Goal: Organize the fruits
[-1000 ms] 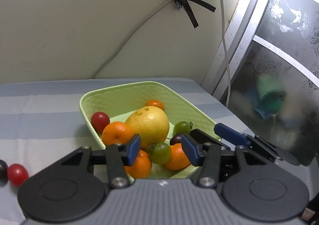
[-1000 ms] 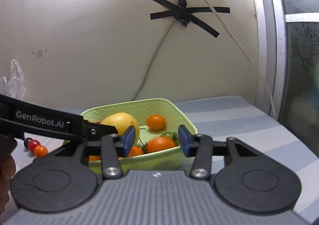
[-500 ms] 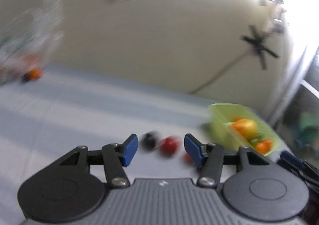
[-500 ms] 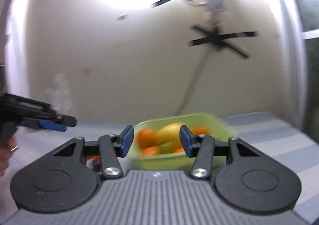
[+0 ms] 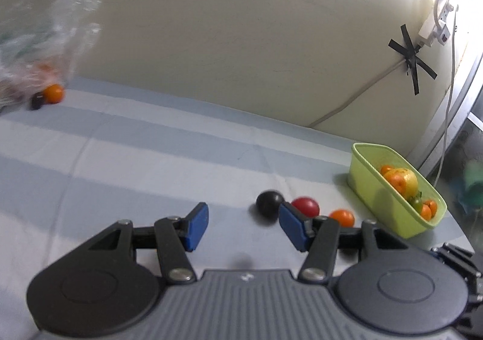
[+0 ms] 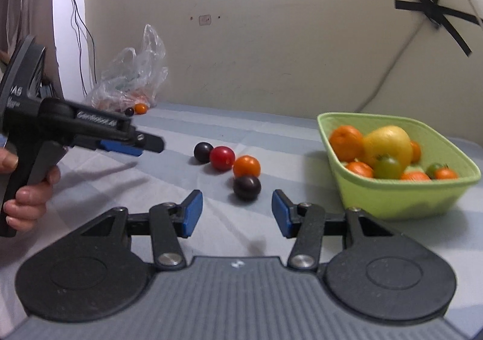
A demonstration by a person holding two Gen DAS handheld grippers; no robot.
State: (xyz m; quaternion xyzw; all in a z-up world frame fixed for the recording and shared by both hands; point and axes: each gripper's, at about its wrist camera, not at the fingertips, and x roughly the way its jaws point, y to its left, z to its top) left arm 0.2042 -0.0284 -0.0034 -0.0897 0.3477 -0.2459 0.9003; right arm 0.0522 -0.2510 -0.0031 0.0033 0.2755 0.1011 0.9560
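Four loose fruits now ahead of my left gripper (image 5: 243,227), which a second ago hung over the green basket (image 5: 362,171); jaws part-open, empty. Dark plum (image 5: 269,202) nearest. My right gripper (image 6: 237,213), part-open and empty, faces another plum (image 6: 246,187). Next pick begins.

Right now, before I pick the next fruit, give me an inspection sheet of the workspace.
Surface: striped cloth, flat.
Job's things: green basket holding citrus and tomatoes; four loose fruits beside it: dark, red, orange, dark.
Clutter: plastic bag, two small fruits at its foot.
Grippers: left gripper and right gripper both open, empty.
Cables: white cord taped to wall.
Surroundings: cream wall, frosted window at right.
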